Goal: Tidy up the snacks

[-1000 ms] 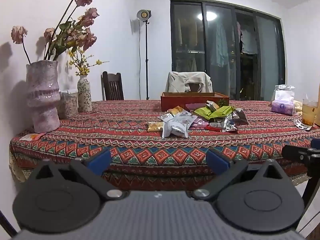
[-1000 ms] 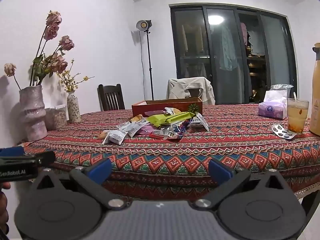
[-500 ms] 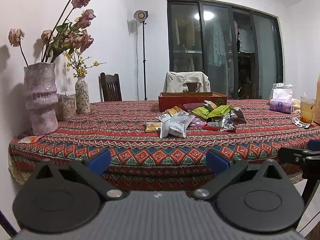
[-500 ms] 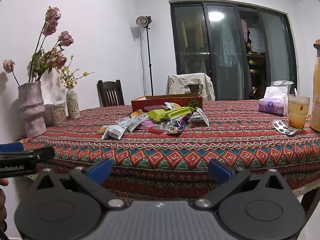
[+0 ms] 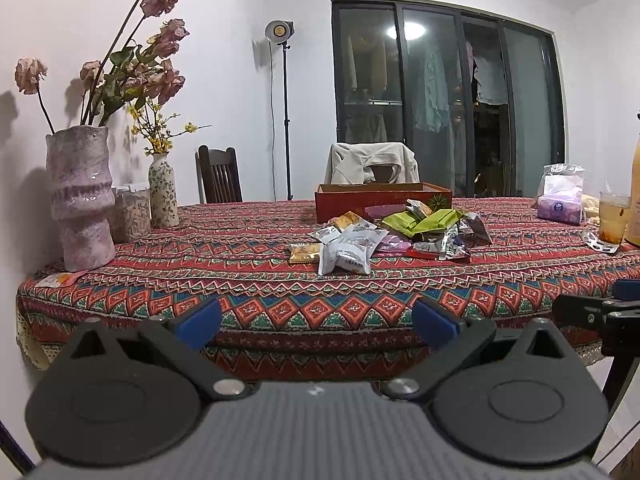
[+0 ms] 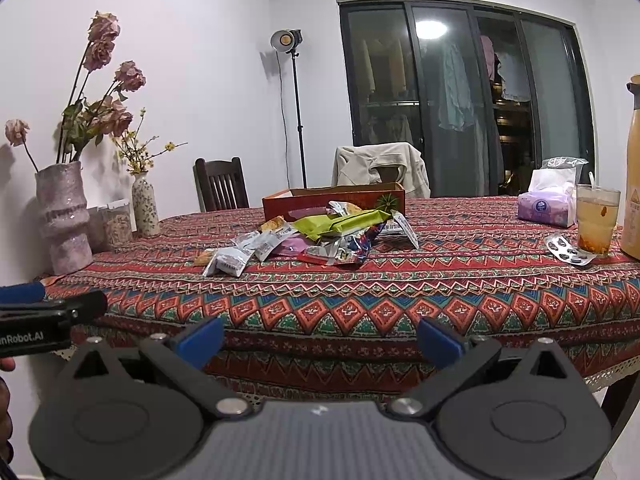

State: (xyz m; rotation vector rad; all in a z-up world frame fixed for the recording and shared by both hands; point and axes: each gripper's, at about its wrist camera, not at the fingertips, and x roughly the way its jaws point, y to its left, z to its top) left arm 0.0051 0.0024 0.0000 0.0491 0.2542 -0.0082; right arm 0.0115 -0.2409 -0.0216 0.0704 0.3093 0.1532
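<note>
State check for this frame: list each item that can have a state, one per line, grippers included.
left gripper: open, holding nothing, short of the table edge
right gripper: open, holding nothing
red box: open-topped, upright on the table
snack packets: loose pile in front of the box, none picked up
green packet: lying on top of the pile
glass: upright, partly filled, spoon inside
tissue pack: opened, tissue sticking up
floor lamp: lit
</note>
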